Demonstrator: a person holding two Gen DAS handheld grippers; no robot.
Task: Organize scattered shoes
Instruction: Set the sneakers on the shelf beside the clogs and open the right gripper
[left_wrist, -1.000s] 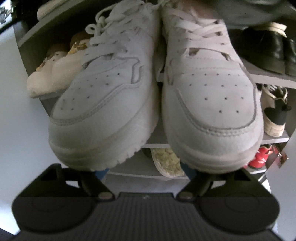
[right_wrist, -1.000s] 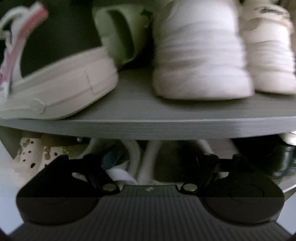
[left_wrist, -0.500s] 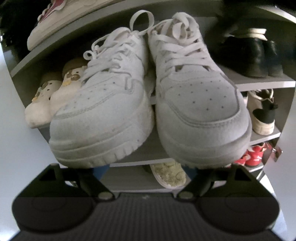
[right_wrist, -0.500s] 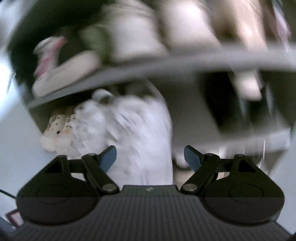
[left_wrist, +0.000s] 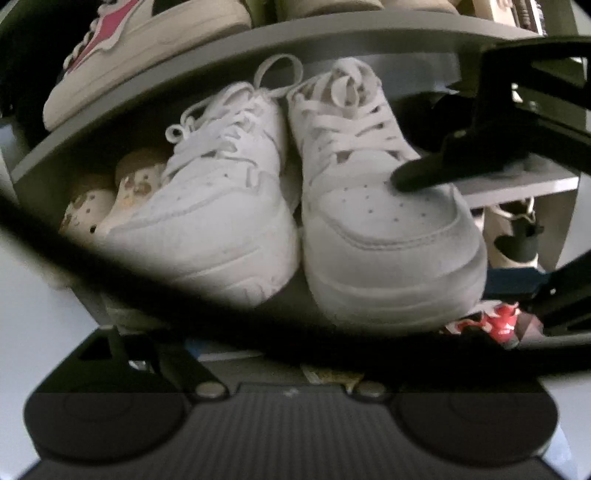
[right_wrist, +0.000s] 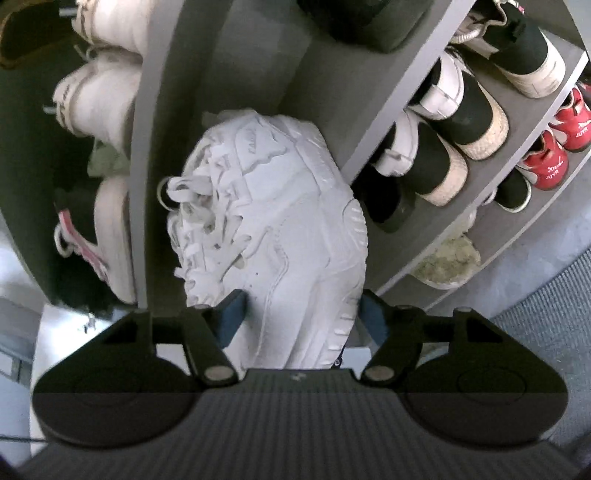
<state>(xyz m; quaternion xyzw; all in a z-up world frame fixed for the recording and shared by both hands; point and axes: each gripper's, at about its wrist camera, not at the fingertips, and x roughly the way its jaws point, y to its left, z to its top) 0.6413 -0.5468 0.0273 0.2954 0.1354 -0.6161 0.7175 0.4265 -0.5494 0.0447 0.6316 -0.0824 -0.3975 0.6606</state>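
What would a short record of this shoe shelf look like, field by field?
Place: grey shoe rack with several shelves
Right gripper: has just been closing; white sneaker between its pads, touching both
Second sneaker: beside it on the same shelf, toe outward
Left gripper: open, holding nothing
Lower shelves: red shoes, black-and-white shoes
Upper shelf: pink-trimmed sneaker

Two white leather lace-up sneakers stand side by side on a grey shelf, toes facing outward, laces loosely tied. Their toe caps overhang the shelf's front edge.
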